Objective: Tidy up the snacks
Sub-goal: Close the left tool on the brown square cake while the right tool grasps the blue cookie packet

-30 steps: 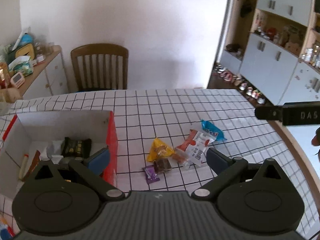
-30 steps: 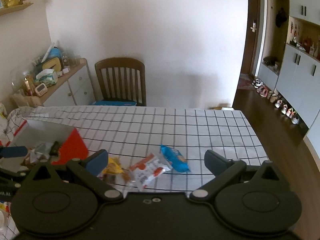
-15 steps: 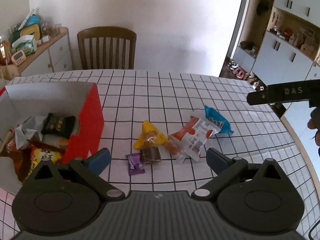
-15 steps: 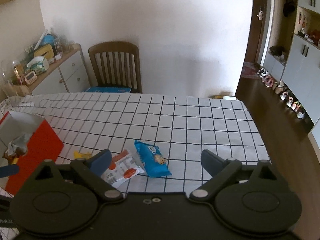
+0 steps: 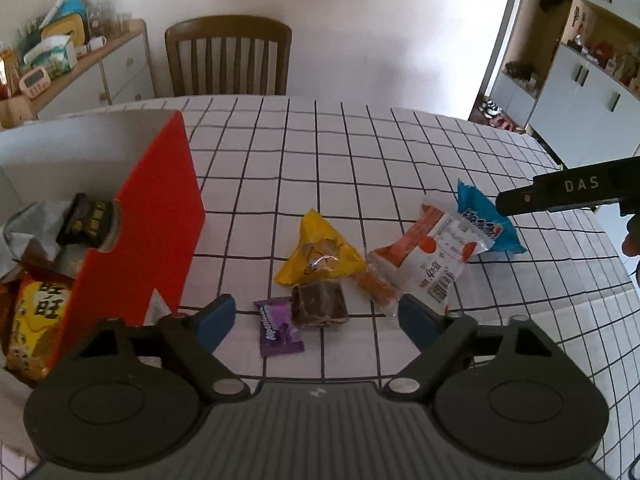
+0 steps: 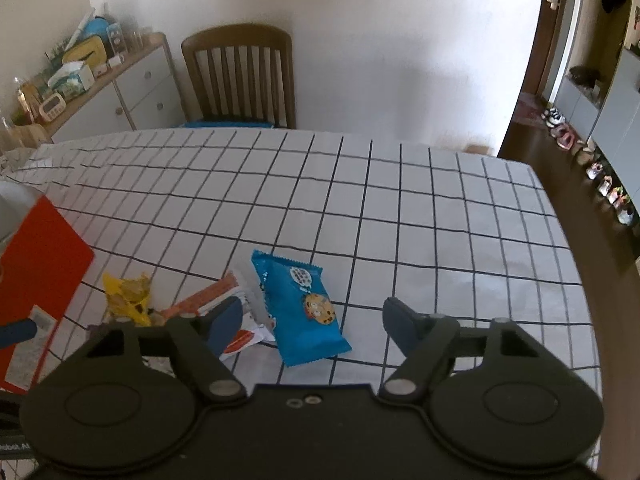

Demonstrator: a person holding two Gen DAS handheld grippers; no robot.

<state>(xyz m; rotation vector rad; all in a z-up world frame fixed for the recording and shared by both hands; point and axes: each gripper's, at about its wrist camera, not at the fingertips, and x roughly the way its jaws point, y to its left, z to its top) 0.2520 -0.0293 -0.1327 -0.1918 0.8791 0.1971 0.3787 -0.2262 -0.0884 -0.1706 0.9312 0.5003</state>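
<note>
Loose snacks lie on the checked tablecloth: a yellow packet (image 5: 320, 254), a brown square snack (image 5: 319, 305), a purple candy (image 5: 279, 331), an orange-and-white packet (image 5: 430, 260) and a blue cookie packet (image 5: 486, 222). My left gripper (image 5: 316, 320) is open and empty, low over the brown snack and purple candy. My right gripper (image 6: 312, 322) is open and empty, just above the blue cookie packet (image 6: 302, 304). The red box (image 5: 148, 216) at the left holds several snacks.
A wooden chair (image 6: 240, 76) stands at the table's far side. A sideboard (image 5: 92, 72) with clutter is at the back left. Cupboards (image 5: 592, 92) and shoes on the floor (image 6: 600, 176) are to the right. The table edge (image 6: 576, 248) curves at the right.
Both grippers have come lower and closer to the snack pile. The left one moved right from over the box to the pile. The right one moved over the blue packet.
</note>
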